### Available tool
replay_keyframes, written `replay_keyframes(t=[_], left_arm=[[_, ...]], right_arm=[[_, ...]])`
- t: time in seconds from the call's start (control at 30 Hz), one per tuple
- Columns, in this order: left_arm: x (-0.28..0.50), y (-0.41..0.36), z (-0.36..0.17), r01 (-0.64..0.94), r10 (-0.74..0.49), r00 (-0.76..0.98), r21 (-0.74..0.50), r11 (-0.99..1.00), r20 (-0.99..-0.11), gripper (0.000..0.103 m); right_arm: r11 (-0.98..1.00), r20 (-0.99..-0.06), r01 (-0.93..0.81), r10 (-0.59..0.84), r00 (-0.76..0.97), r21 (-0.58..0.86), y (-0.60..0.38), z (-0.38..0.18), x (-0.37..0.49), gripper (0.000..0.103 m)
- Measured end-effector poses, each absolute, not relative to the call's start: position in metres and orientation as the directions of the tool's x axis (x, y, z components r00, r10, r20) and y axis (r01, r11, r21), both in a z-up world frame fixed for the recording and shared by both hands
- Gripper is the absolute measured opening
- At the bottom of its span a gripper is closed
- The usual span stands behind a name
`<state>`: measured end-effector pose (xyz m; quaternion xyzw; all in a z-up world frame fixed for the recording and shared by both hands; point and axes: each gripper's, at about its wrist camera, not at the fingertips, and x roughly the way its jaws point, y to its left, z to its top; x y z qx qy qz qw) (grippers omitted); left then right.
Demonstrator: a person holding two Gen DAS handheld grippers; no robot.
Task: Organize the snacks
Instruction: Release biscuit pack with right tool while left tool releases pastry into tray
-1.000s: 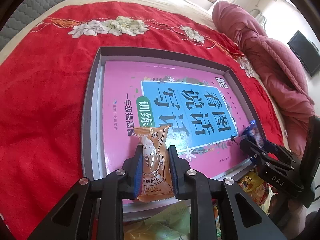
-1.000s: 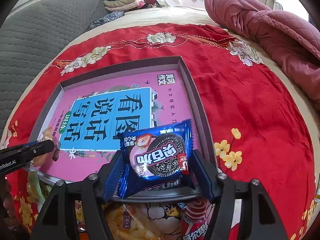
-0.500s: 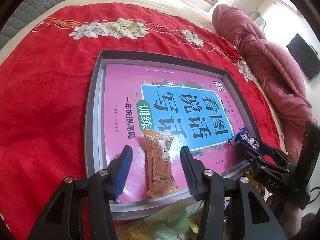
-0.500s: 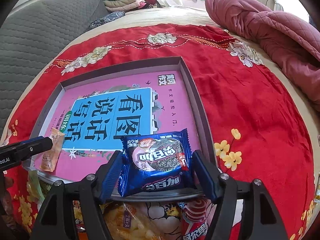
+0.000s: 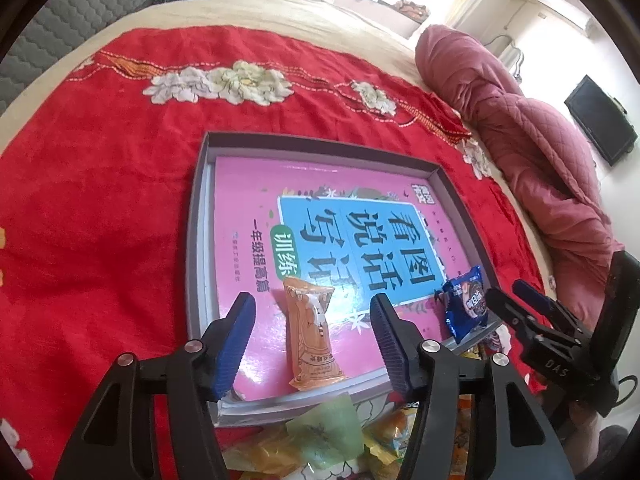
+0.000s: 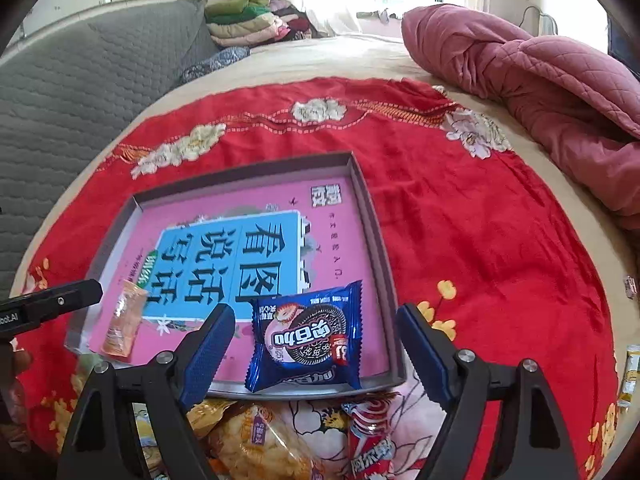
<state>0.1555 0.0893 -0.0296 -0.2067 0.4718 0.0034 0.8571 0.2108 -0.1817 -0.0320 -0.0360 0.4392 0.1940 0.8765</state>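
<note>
Snacks released – my left gripper (image 5: 312, 336) and right gripper (image 6: 310, 354), jaws just opened, should lift straight toward six o'clock, clear of orange packet (image 5: 312, 340) and blue packet (image 6: 308, 340) on tray (image 6: 384, 256)

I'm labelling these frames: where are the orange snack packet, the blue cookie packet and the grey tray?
orange snack packet (image 5: 312, 334), left wrist view, middle of the wrapper
blue cookie packet (image 6: 308, 340), right wrist view, cookie picture
grey tray (image 6: 370, 216), right wrist view, right-hand wall
</note>
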Motion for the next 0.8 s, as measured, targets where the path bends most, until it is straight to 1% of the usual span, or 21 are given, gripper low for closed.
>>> replay_keyframes(t=[0.33, 0.57, 0.8], left_arm=[[0.143, 0.096, -0.014, -0.209, -0.164, 0.572, -0.337, 0.918, -0.804, 0.062], [0.128, 0.097, -0.004, -0.213, -0.152, 0.586, -0.332, 0.919, -0.796, 0.062], [0.113, 0.103, -0.004, -0.236, -0.147, 0.572, -0.334, 0.912, -0.807, 0.062]], right_arm=[[0.920, -0.752, -0.379, 0.320, 0.577, 0.101, -0.201, -0.003, 0.194, 0.083], [0.924, -0.745, -0.370, 0.317, 0.586, 0.102, -0.212, 0.005, 0.188, 0.083], [0.919, -0.741, -0.381, 0.323, 0.588, 0.098, -0.216, 0.010, 0.178, 0.083]])
